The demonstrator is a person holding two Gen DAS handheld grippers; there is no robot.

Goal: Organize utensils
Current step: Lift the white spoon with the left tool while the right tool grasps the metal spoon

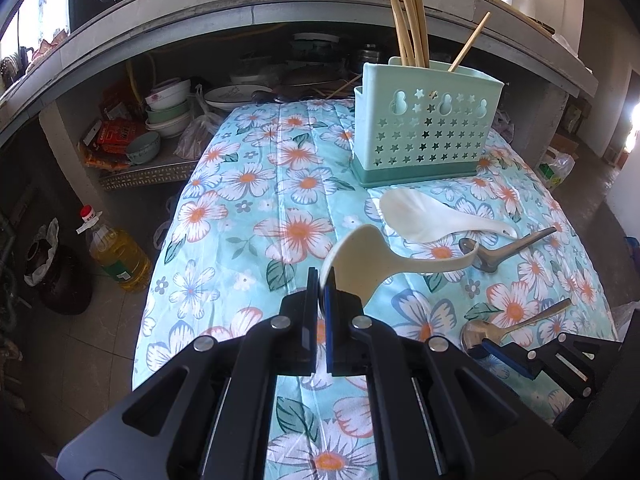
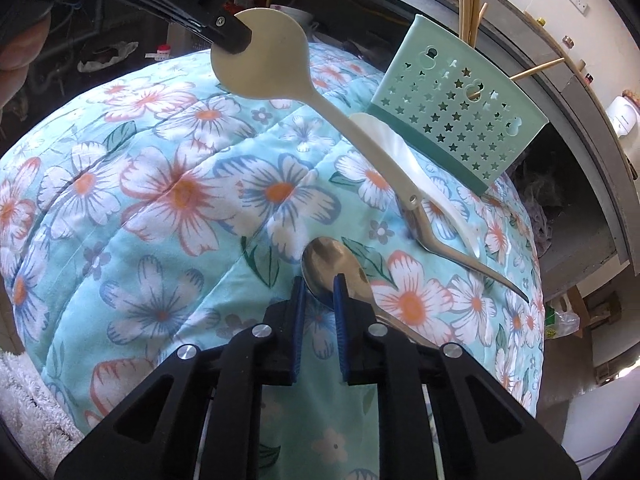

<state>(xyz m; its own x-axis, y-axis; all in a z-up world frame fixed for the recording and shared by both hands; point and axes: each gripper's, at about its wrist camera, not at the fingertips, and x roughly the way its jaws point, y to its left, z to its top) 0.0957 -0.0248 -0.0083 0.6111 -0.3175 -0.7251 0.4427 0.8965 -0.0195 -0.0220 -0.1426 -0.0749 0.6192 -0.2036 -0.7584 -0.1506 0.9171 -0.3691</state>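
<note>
Left tool (image 1: pixel 322 280) w/ jaws clamped on the bowl edge of a cream rice paddle (image 1: pixel 372 258), lifted off the floral cloth (image 1: pixel 248 200), handle pointing right. Right tool (image 2: pixel 320 286) pinches the bowl of a steel spoon (image 2: pixel 332 270) resting on the cloth at near right. Farther right lie a white rice scoop (image 1: pixel 432 216) and 2nd steel spoon (image 1: pixel 504 250), touching. Mint star-hole utensil caddy (image 1: pixel 424 128) stands at far right, chopsticks (image 1: pixel 408 24) upright inside.
</note>
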